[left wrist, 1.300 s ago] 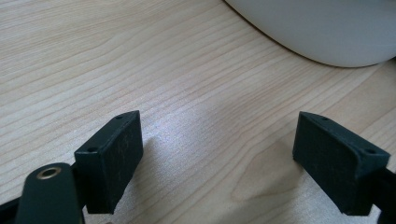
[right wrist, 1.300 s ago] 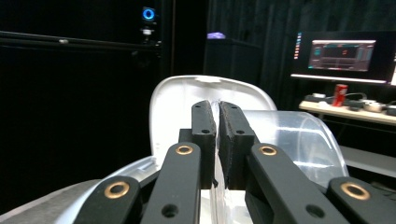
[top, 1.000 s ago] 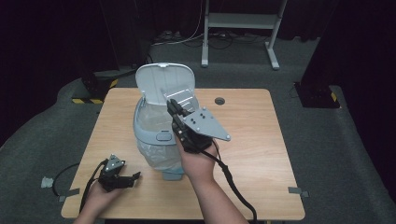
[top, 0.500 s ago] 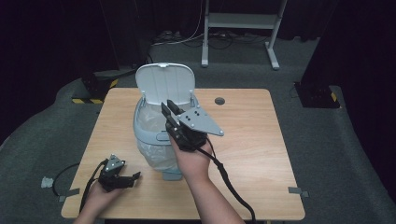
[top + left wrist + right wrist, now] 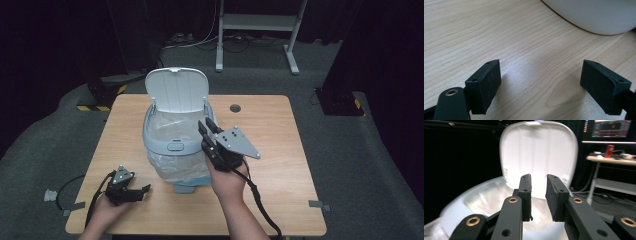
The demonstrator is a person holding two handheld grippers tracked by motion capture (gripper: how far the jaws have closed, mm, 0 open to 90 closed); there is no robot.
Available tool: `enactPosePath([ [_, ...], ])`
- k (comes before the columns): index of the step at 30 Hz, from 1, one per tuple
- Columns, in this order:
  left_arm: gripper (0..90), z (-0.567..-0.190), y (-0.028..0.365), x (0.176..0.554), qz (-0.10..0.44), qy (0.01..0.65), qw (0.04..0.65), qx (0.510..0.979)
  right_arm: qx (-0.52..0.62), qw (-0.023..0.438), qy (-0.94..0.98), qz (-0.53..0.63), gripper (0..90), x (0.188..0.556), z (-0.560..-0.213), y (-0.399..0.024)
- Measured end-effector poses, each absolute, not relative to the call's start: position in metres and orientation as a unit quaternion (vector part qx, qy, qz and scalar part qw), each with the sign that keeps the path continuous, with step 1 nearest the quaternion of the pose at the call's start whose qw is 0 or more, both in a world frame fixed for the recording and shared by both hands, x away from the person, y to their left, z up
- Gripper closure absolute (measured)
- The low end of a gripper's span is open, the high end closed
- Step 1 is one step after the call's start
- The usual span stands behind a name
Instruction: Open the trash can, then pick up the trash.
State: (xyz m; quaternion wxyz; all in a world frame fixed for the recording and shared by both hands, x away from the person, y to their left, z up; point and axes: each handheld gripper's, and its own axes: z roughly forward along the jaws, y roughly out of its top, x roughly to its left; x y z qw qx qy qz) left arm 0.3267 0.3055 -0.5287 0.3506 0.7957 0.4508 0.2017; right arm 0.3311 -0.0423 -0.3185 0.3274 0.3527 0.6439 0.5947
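Blue bin point(image 5: 172, 145) sitting mid-desk point(image 5: 280, 150), lid point(image 5: 176, 90) flipped up, clear bag point(image 5: 180, 167) hanging out front. Right gripper point(image 5: 207, 131) up by the rim, fingers point(image 5: 526, 195) nearly together, nothing between. Left gripper point(image 5: 142, 190) resting down low near the front-left corner, fingers point(image 5: 485, 85) wide apart.

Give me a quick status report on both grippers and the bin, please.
Left gripper open, resting on table. Right gripper nearly closed, empty, at bin rim. Lid up, liner in place.
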Motion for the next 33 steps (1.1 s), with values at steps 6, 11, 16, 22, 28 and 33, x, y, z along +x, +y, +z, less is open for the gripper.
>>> enactPosePath([
  [6,22.2,-0.528,0.306,0.326,0.204,0.449,0.354,0.794,0.375,0.344,0.641,0.574,73.3,0.331,-0.338,-0.069],
  [11,29.3,-0.528,0.307,0.326,0.210,0.457,0.358,0.786,0.397,0.348,0.643,0.555,72.2,0.331,-0.358,-0.088],
  [16,35.6,-0.527,0.307,0.325,0.210,0.459,0.359,0.785,0.413,0.347,0.648,0.538,70.8,0.334,-0.381,-0.101],
  [22,43.0,-0.525,0.307,0.325,0.221,0.464,0.357,0.780,0.421,0.345,0.654,0.525,69.1,0.339,-0.398,-0.111],
  [28,50.6,-0.514,0.306,0.328,0.224,0.462,0.371,0.774,0.428,0.335,0.666,0.510,68.6,0.349,-0.417,-0.111],
  [33,58.4,-0.496,0.300,0.338,0.238,0.458,0.389,0.763,0.432,0.327,0.680,0.495,69.0,0.360,-0.430,-0.107],
])
